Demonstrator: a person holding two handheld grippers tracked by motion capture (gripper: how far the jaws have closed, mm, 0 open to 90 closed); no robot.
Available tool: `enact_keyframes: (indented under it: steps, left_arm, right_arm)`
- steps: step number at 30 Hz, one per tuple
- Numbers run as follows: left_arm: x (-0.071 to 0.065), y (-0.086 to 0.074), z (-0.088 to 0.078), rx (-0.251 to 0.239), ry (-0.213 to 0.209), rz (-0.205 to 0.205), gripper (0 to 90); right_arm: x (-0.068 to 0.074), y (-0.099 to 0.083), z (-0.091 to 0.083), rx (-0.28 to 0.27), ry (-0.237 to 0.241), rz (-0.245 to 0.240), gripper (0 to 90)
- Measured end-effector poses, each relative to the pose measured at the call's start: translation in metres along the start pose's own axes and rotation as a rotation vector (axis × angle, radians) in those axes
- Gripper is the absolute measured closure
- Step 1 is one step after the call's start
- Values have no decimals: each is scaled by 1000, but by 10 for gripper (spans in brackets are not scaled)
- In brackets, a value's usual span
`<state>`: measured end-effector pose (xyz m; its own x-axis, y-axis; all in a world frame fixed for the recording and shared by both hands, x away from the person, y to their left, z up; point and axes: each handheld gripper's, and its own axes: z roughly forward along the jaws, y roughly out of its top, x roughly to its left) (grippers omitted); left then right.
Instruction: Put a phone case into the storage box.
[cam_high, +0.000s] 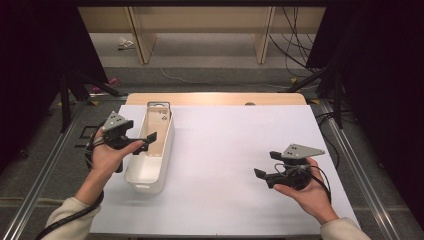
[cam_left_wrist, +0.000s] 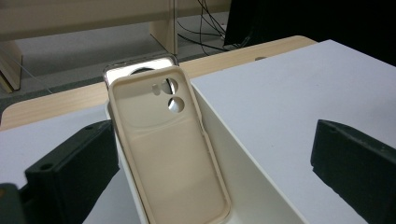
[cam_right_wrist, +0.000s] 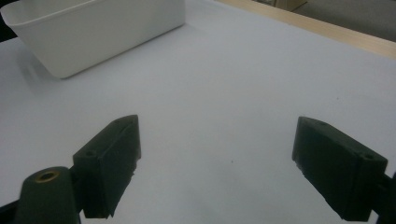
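High view: my left gripper hangs w/ jaws apart over the white bin holding the beige phone case, prob lining up a grab, while right gripper, also spread & empty, waits near-right on the mat

A phone case leans in a bin between and ahead of the left jaws, while the right jaws flank bare surface, bin ahead-left.

Overhead light falls evenly on the white bench, while the surroundings at both sides stay nearly black. Shadows under the hands and beside the white bin are soft and short. In both gripper views the near jaws are blurred and the phone case is slightly soft.
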<state>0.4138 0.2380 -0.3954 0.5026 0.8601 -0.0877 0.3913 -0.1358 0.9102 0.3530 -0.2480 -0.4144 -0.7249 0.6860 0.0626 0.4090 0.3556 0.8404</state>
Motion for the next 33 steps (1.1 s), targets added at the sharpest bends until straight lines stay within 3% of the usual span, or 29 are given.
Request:
enact_keyframes:
  steps: [11, 33]
  left_arm:
    - [-11, -15, -12, -2, -38, 4, 0]
    - [-35, -28, -29, -27, -72, 67, 0]
  right_arm:
    - [0, 0, 0, -1, 0, 1, 163]
    - [0, 0, -1, -3, 0, 2, 163]
